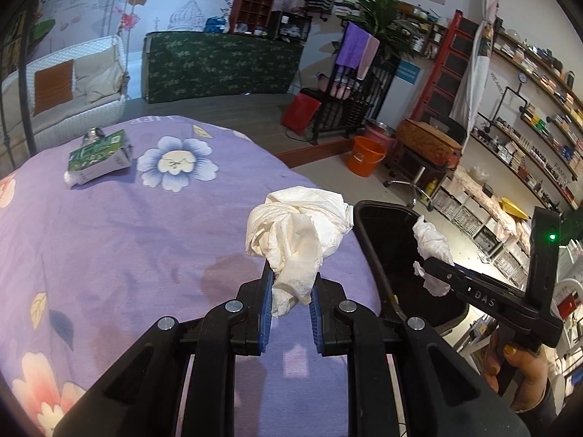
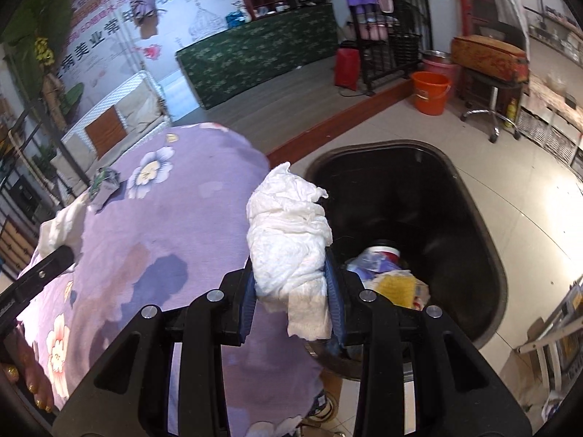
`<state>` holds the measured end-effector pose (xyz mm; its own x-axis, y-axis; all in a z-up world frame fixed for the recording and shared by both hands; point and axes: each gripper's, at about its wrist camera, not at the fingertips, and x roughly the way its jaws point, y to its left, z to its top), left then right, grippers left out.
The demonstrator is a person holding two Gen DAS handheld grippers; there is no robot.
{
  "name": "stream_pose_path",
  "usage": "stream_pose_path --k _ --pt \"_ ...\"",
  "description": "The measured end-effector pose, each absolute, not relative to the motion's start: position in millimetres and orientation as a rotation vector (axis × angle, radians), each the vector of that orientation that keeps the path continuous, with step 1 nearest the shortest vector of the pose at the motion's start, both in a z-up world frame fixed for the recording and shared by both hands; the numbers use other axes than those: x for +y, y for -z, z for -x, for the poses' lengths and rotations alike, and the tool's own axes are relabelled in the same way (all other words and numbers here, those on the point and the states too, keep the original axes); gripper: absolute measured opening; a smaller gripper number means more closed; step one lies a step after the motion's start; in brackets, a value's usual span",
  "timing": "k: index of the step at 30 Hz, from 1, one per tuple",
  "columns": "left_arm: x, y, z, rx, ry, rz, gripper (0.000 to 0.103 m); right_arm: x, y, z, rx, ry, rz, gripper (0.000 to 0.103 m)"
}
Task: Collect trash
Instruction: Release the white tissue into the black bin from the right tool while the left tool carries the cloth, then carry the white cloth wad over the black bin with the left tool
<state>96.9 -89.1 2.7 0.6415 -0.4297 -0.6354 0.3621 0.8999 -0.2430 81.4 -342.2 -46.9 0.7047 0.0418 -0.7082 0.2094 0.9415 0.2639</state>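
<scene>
- Left gripper [image 1: 290, 293]: jaws clenched on a crumpled white tissue wad [image 1: 297, 235], held above the surface's purple floral cloth [image 1: 120, 247], near its edge.
- Right gripper [image 2: 291, 291]: jaws clenched on a second tissue wad [image 2: 288, 233], at the rim of the black trash bin [image 2: 484, 240].
- Bin stands on the floor just beside the surface; trash [image 2: 390, 280] already inside.
- Green carton [image 1: 98, 158] lies on the cloth, well apart from both grippers.

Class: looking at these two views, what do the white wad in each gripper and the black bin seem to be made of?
Left wad: tissue paper, matte, crinkled and torn-edged. Right wad: the same, soft creases. Bin: probably plastic, with a smooth moulded rim and a dull sheen.
</scene>
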Motion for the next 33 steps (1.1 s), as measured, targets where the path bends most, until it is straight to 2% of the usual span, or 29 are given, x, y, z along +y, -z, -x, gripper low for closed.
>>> stream_pose_path --k 13,14,19,26,30,33 --pt "-116.2 2.5 -93.1 0.759 0.51 0.06 0.017 -391.0 106.3 -107.5 0.931 0.255 -0.41 0.034" --pt "-117.2 3.0 -93.3 0.761 0.512 0.058 0.017 -393.9 110.1 -108.6 0.935 0.258 -0.423 0.036" --pt "-119.0 5.1 -95.5 0.77 0.52 0.056 0.017 -397.1 115.8 -109.6 0.928 0.254 -0.453 0.065" --pt "-125.1 9.2 -97.8 0.788 0.538 0.055 0.017 -383.9 94.2 -98.7 0.851 0.256 -0.39 0.067" --pt "-133.6 8.2 -97.0 0.787 0.557 0.042 0.017 -383.1 77.9 -85.7 0.795 0.282 -0.366 0.076" --pt "-141.0 6.2 -99.2 0.783 0.581 0.032 0.017 -388.4 67.5 -75.4 0.762 0.296 -0.36 0.076"
